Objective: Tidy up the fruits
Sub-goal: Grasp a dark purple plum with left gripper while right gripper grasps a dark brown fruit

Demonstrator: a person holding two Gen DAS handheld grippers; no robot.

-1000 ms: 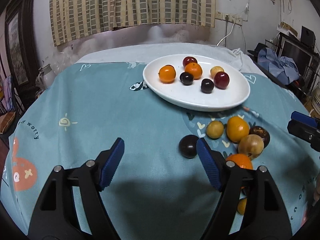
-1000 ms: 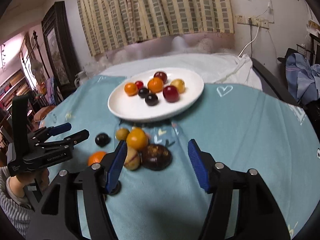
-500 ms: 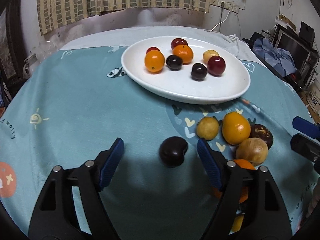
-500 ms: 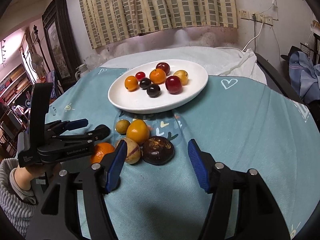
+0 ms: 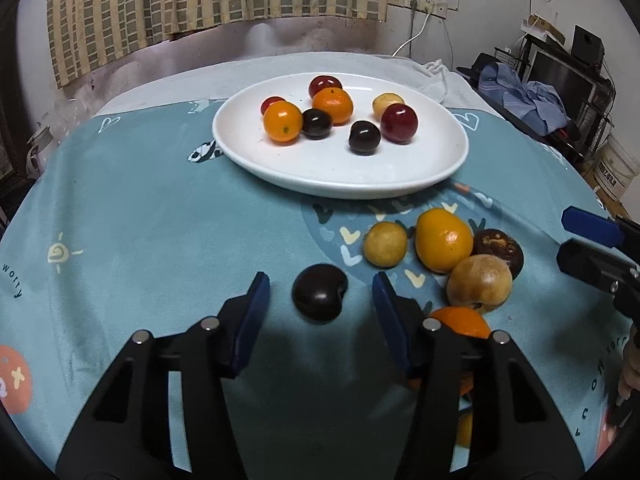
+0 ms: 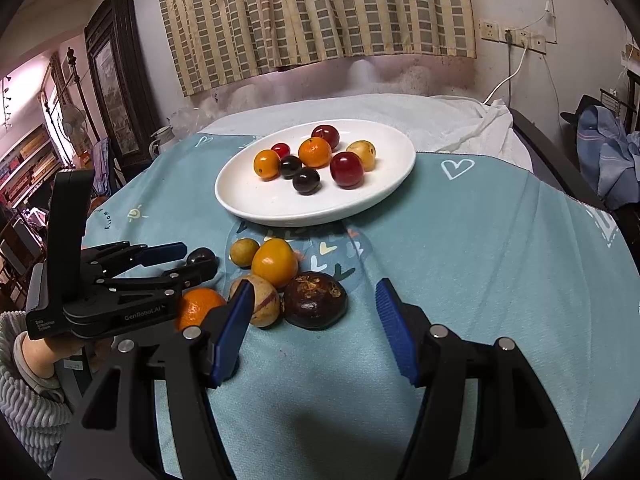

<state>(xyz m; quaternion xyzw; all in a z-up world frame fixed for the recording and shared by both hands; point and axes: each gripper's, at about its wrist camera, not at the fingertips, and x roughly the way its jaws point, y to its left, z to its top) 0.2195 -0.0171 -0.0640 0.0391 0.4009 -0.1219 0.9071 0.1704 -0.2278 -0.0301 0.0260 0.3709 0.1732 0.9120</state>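
Dark plum [image 5: 319, 298]: on teal cloth, cleft toward camera, long axis crosswise between closing left gripper [image 5: 320, 300] fingers, untouched. Right gripper [image 6: 316, 312]: fingers apart, empty.

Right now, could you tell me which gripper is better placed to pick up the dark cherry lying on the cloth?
Left. The left gripper already straddles the dark cherry, jaws closing around it without touching yet. The right gripper hangs open beside the fruit pile.

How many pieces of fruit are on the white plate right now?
7, all on the plate: two oranges, two dark cherries, a small red one, two red plums; plus a yellow fruit makes 8.
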